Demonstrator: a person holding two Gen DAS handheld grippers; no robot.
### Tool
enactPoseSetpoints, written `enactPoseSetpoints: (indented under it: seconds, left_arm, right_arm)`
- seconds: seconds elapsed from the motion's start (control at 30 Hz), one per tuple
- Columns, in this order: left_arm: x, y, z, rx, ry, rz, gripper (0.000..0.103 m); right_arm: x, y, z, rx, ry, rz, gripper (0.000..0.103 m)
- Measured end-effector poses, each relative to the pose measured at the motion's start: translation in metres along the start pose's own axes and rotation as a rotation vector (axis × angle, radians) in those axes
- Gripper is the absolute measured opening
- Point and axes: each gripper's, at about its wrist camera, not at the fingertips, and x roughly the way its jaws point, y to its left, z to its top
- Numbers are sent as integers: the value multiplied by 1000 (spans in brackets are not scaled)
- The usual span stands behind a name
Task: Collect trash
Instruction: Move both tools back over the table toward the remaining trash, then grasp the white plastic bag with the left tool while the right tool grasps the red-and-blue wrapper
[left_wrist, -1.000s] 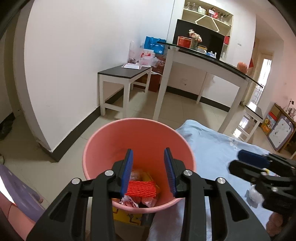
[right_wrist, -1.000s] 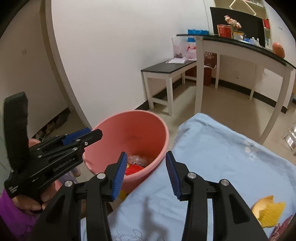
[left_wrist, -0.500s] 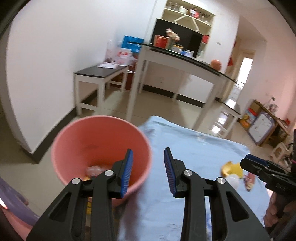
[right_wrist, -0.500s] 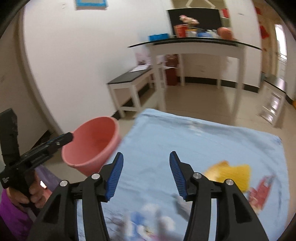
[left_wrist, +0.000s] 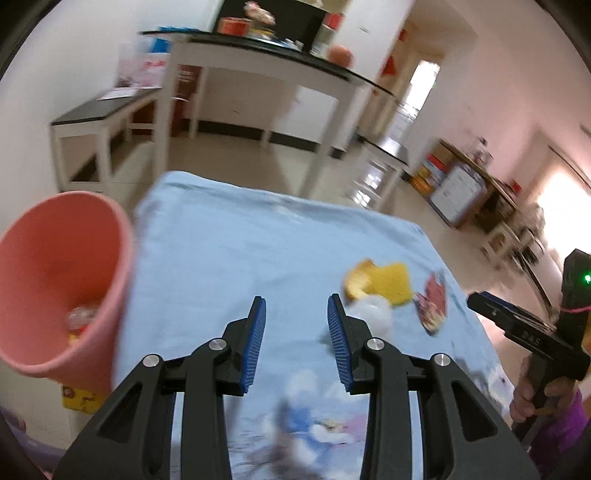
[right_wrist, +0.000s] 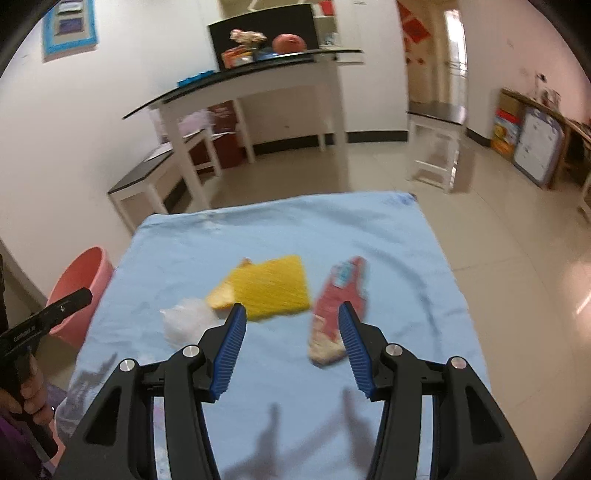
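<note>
1. The right gripper (right_wrist: 291, 336) hung over the light blue cloth (right_wrist: 388, 236) with its blue-padded jaws spread wide and nothing between them; they had just been opening.
2. At about 1 o'clock from its tips, touching nothing, lay a red snack wrapper (right_wrist: 341, 299), its lower end hidden partly behind the right-hand pad.
3. At 11 o'clock lay a yellow mesh sheet (right_wrist: 275, 288) with an orange peel-like scrap (right_wrist: 221, 295) at its left edge.
4. At 10 o'clock from the tips sat a crumpled clear plastic piece (right_wrist: 186, 321), just beside the scrap.
5. The left gripper (left_wrist: 297, 334) was likewise parted and empty above the same cloth (left_wrist: 236, 243).
6. From its tips, the white plastic piece (left_wrist: 373, 317) lay at 2 o'clock just past the right-hand pad, with the yellow sheet (left_wrist: 388, 282) beyond it and the red wrapper (left_wrist: 432, 306) further out at 3 o'clock.
7. The pink bucket (left_wrist: 44, 258) stood at 9 o'clock off the cloth's left edge, with a few bits of trash blurred in its bottom.
8. A hand (left_wrist: 532, 395) held the other gripper's handle at the far right of that view.
</note>
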Motion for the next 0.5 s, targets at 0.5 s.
enactPoseSetpoints:
  seconds: [0.5]
  left_arm:
    - [72, -75, -11, 245, 117, -4, 35]
  right_arm:
    - [16, -28, -7, 62, 29, -20, 51]
